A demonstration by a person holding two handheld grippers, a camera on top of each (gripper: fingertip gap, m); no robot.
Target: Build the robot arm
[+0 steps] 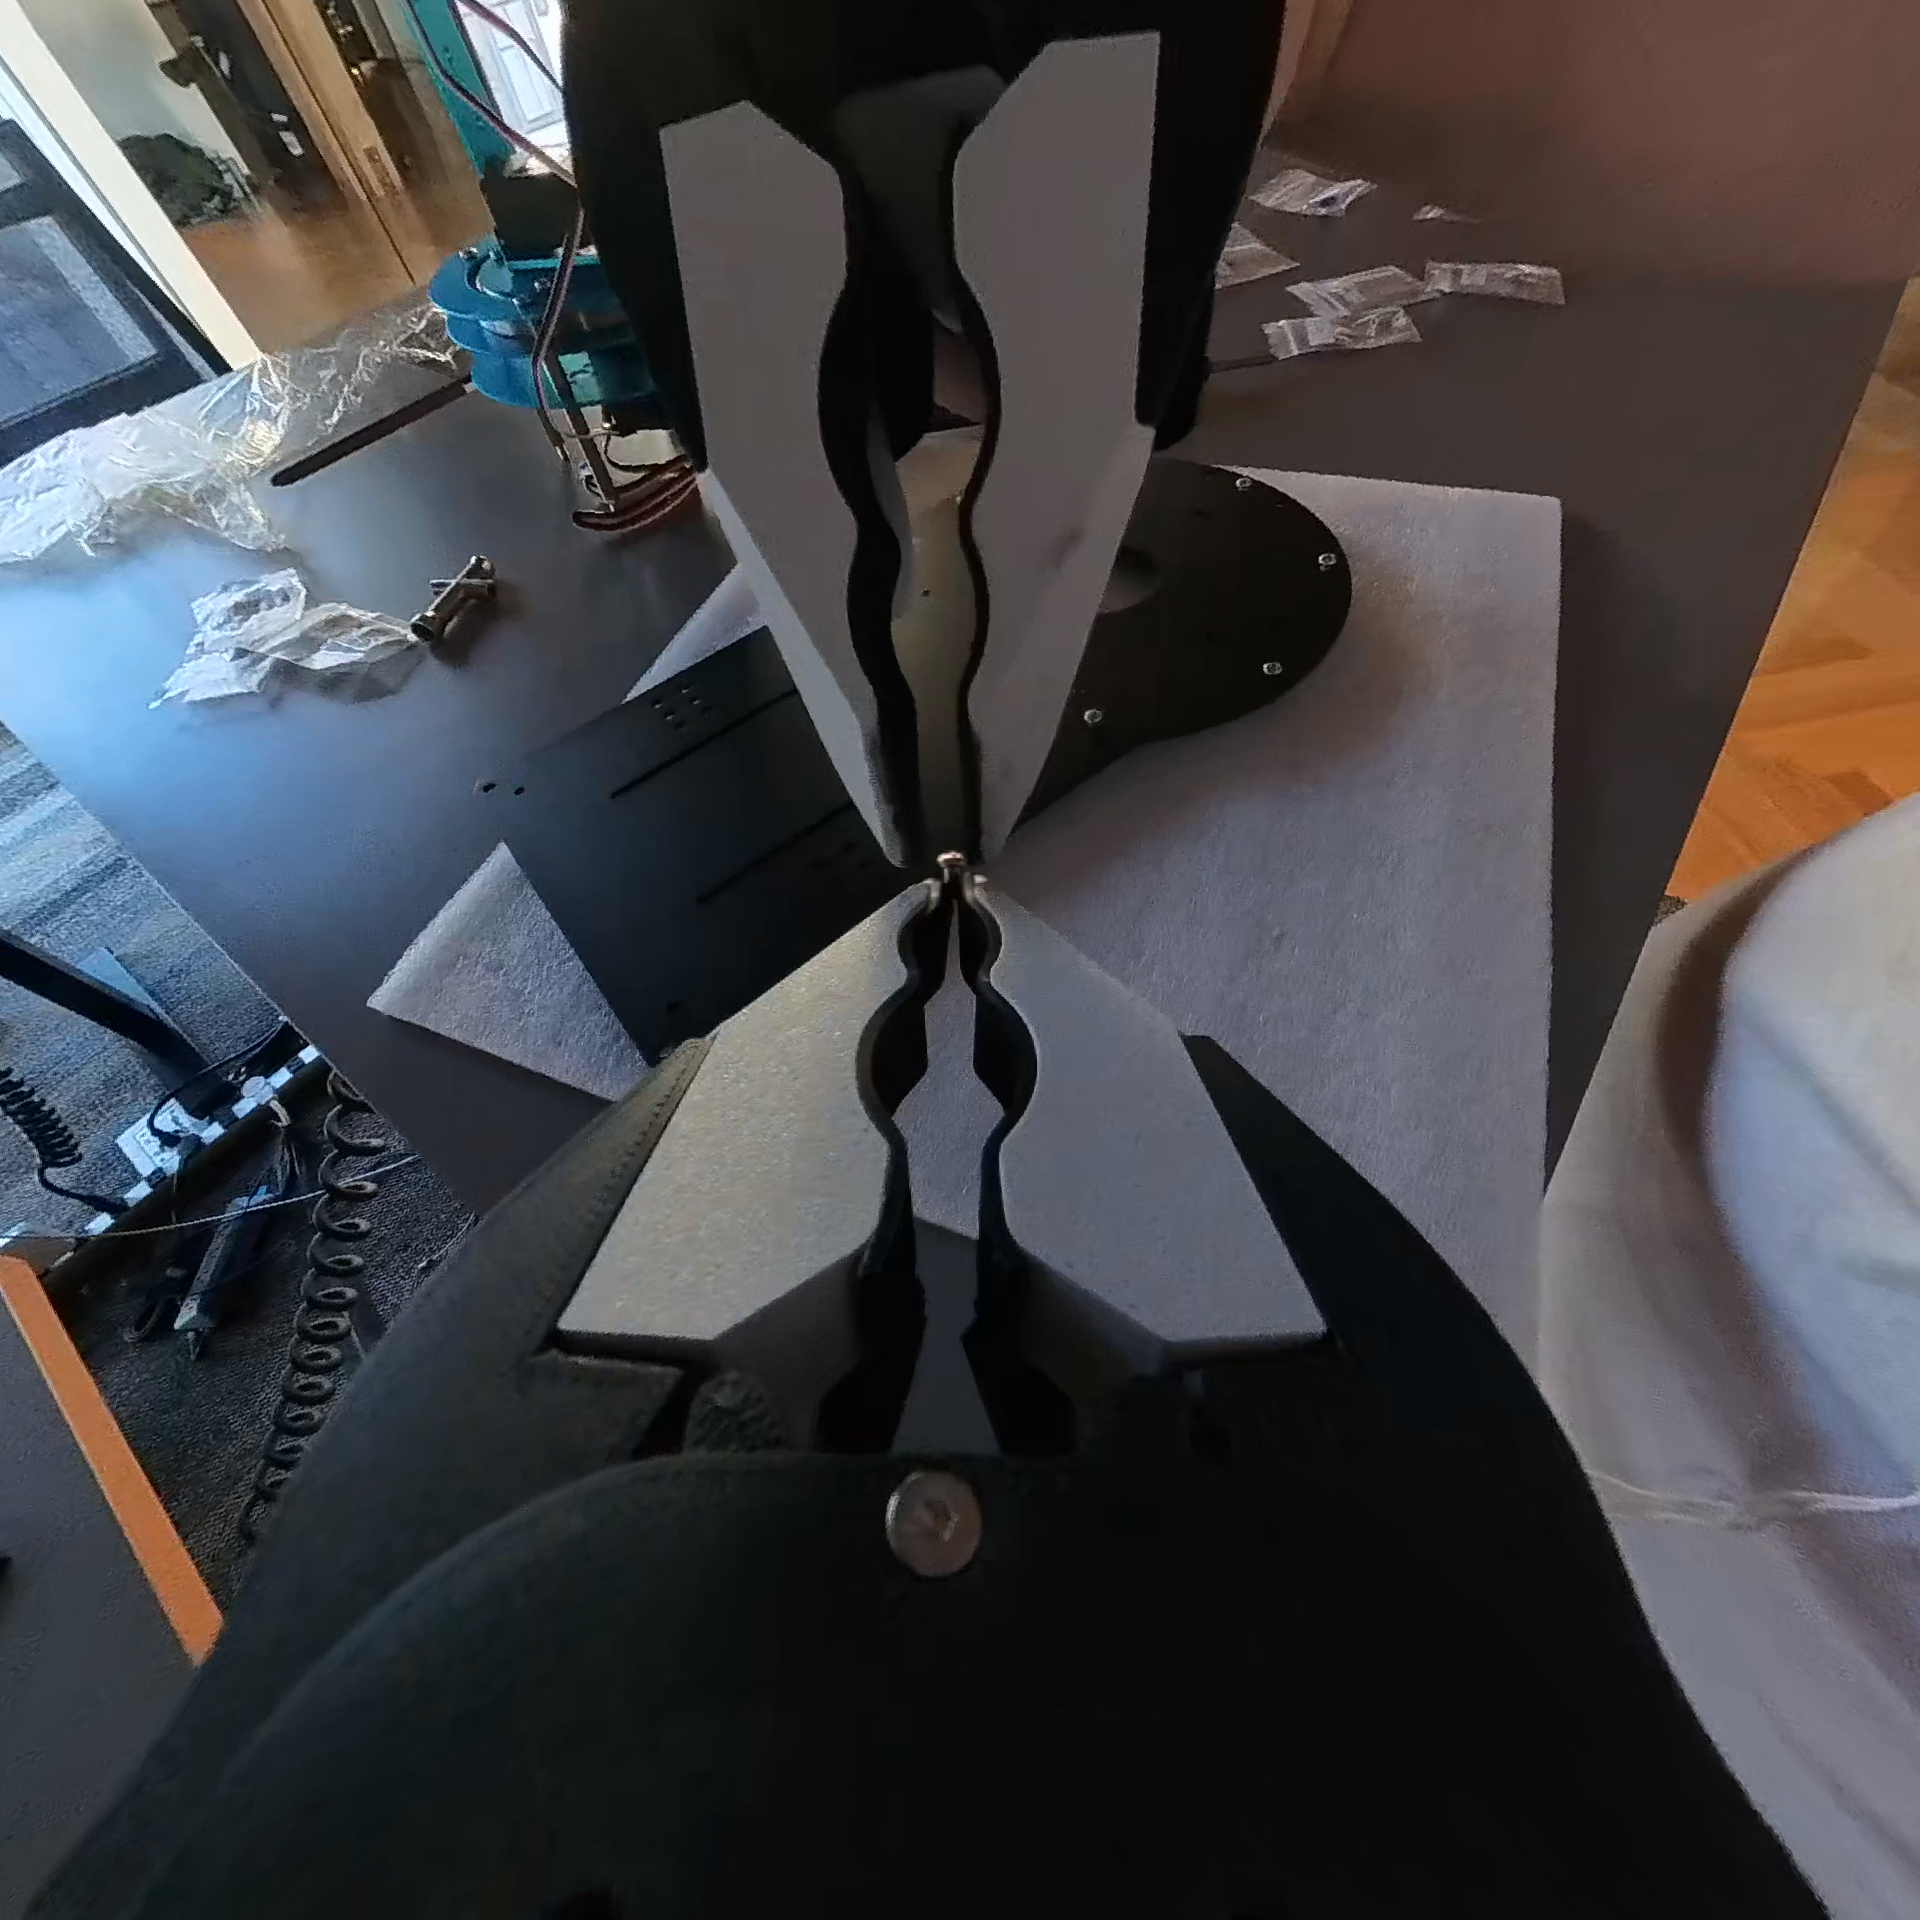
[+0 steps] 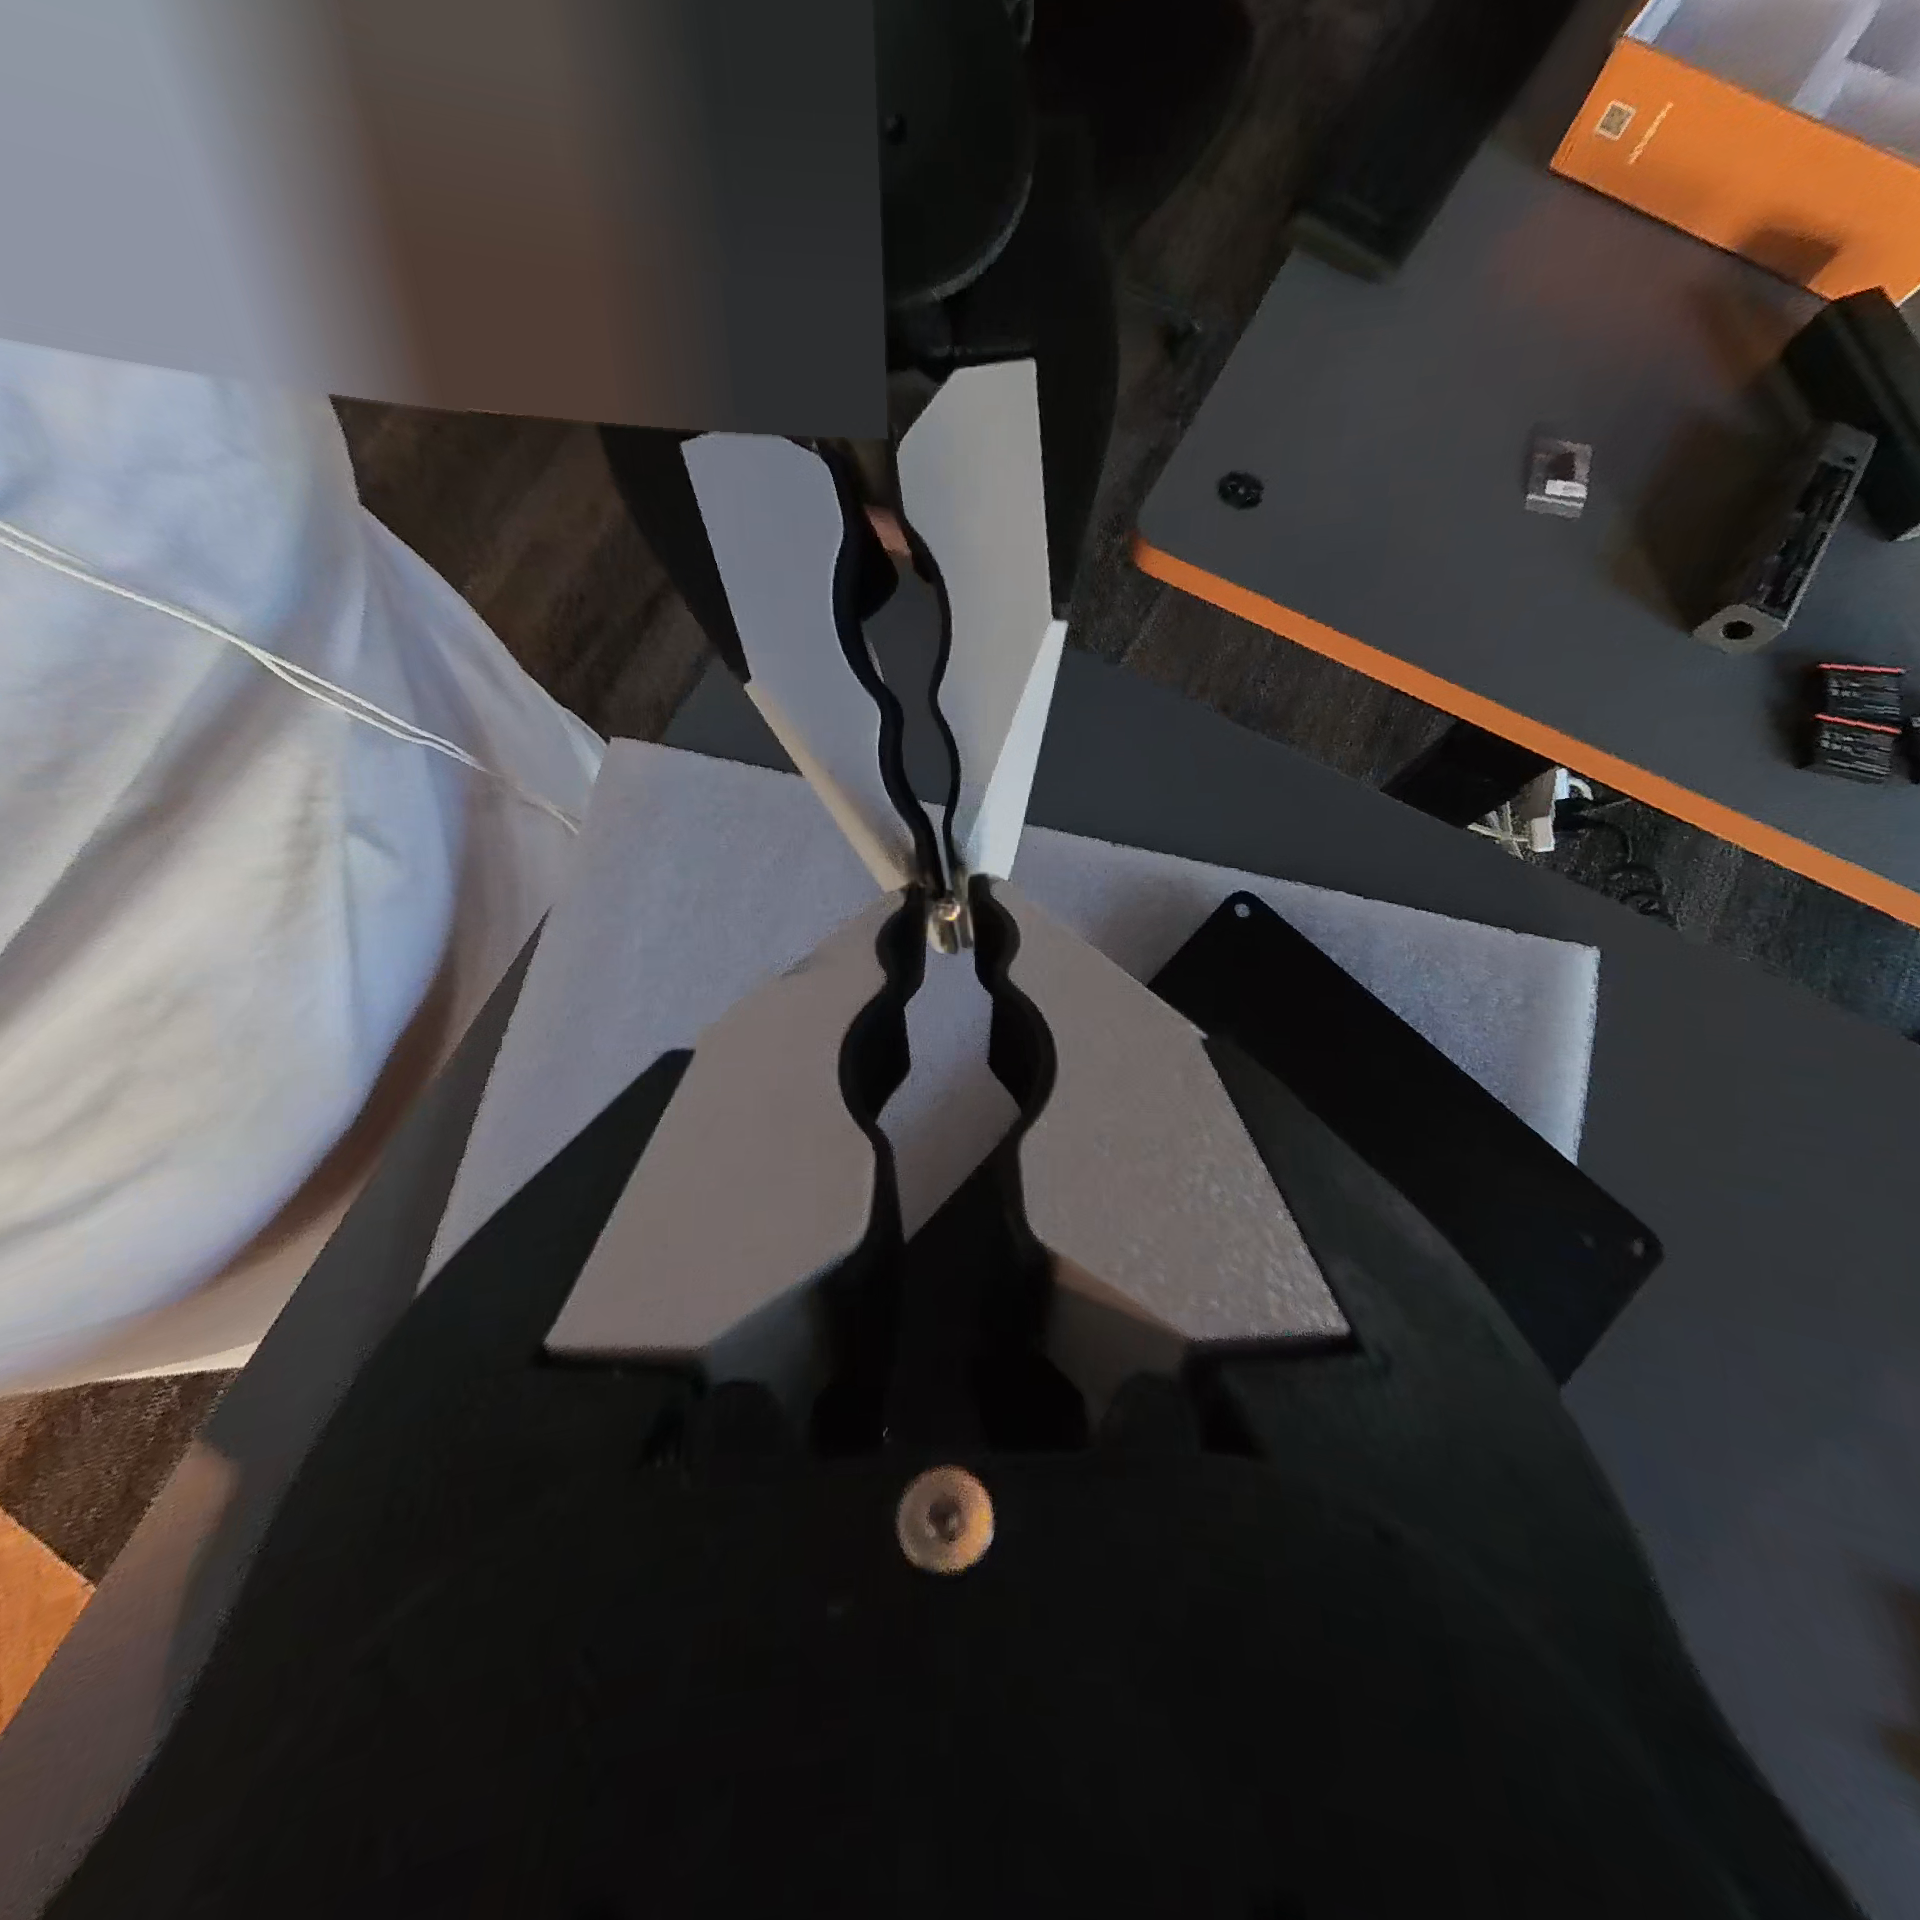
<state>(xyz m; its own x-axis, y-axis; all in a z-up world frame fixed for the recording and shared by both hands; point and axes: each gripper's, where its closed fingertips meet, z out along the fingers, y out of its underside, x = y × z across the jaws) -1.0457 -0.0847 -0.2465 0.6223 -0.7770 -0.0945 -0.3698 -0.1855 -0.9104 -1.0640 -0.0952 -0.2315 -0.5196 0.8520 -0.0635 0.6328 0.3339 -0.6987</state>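
Observation:
My two grippers meet tip to tip above a white foam sheet (image 1: pixel 1299 883). A small silver screw (image 1: pixel 951 868) sits where the tips meet. In the left wrist view my left gripper (image 1: pixel 951 896) is shut on the screw's lower part, and my right gripper (image 1: pixel 940 844) comes down from the top, its tips closed at the screw's head. In the right wrist view the screw (image 2: pixel 948 925) lies between the closed tips of my right gripper (image 2: pixel 948 920), with my left gripper (image 2: pixel 938 873) closed just above it.
A black round plate (image 1: pixel 1226 623) and a black rectangular plate (image 1: pixel 665 831) lie on the foam. A blue mechanism (image 1: pixel 540 312), a metal tool (image 1: pixel 457 603), crumpled plastic (image 1: pixel 156 457) and small bags (image 1: pixel 1351 301) are on the grey table. A person in white (image 2: pixel 208 831) stands close. My left and right fingertips are right by each other. Left tips and right tips are each some 12 cm from the black rectangular plate (image 1: pixel 665 831).

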